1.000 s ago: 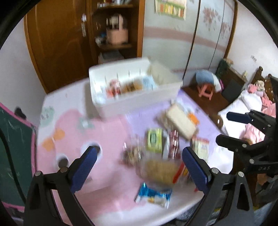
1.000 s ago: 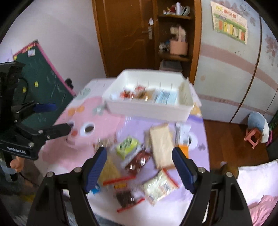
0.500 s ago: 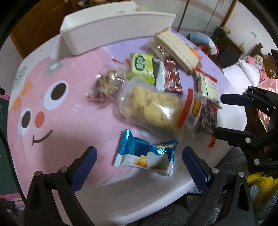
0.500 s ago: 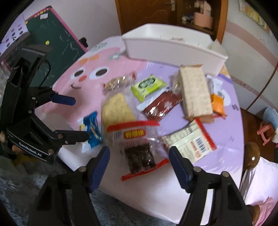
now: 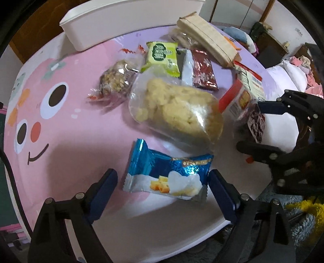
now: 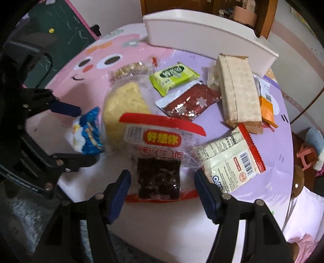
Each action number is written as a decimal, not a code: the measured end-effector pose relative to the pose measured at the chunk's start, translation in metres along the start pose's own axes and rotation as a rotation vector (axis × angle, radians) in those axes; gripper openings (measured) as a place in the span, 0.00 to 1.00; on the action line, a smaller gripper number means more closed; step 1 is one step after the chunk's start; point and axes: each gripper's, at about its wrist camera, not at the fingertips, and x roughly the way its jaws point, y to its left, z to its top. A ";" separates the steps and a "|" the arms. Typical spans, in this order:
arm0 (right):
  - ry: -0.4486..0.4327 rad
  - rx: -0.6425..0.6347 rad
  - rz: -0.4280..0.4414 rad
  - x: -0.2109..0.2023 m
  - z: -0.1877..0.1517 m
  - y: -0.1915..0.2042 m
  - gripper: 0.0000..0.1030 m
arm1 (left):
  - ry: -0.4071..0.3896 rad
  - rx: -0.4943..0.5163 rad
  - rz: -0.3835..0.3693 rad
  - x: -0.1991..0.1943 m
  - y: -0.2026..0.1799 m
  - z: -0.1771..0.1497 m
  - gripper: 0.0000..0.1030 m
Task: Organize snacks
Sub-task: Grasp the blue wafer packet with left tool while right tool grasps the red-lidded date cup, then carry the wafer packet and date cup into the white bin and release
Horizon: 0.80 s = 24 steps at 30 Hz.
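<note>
Left gripper (image 5: 163, 181) is closing in, jaws spread either side of a crinkly blue foil packet (image 5: 168, 175) without squeezing it, while the right gripper (image 6: 162, 183) is straddling a clear bag of dark chunks (image 6: 159, 178), unpinched, white bin (image 6: 202, 38) sitting farther back.

Snack packets (image 6: 178, 105) clustered on table (image 5: 81, 129), bin (image 6: 202, 34) behind.

The worktop (image 5: 66, 125) wears a pink and lilac cartoon-face cover. Behind it stands a brown wooden cabinet (image 6: 263, 12) with open shelves, beside a pale wall with a pink stripe (image 6: 287, 30). Left of the worktop leans a green chalkboard (image 6: 60, 26). To its right are a bed with white pillows (image 5: 293, 74) and a small pink stool (image 6: 305, 155) on the brown floor
</note>
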 end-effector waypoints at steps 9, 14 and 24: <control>-0.036 -0.004 0.003 -0.005 0.001 0.002 0.42 | -0.039 0.017 0.047 -0.001 -0.005 0.000 0.51; -0.039 0.018 0.019 -0.006 0.001 -0.003 0.40 | -0.053 -0.005 0.020 -0.006 -0.003 0.006 0.43; -0.130 0.094 0.067 -0.043 0.004 -0.017 0.39 | -0.204 -0.064 0.012 -0.060 0.016 0.010 0.42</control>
